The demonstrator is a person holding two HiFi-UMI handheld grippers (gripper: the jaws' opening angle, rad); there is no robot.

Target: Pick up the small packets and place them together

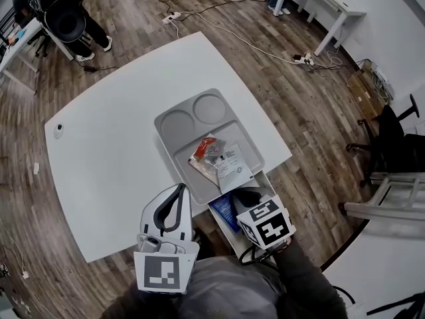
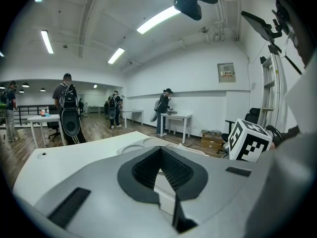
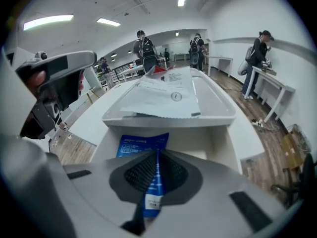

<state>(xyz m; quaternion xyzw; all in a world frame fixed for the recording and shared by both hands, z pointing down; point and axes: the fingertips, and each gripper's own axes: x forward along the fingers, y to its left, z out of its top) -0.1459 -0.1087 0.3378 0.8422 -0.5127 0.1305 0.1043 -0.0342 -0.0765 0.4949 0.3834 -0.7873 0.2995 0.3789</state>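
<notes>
Right claw [image 3: 157, 157] pinches the blue packet [image 3: 141, 144], long axis toward twelve o'clock, where the tray [image 1: 232, 135] of packets [image 1: 219, 161] lies; left claw [image 1: 179, 190], pressed together, stands farther.

White table [image 1: 113, 158] on wood-plank floor [image 1: 265, 85]. Small round device [image 1: 59, 130] near the table's left corner. 1 black office chair [image 1: 393, 138] at right. Power strip [image 1: 171, 17], white desk [image 1: 335, 5] and cardboard boxes [image 1: 366, 90] behind.
</notes>
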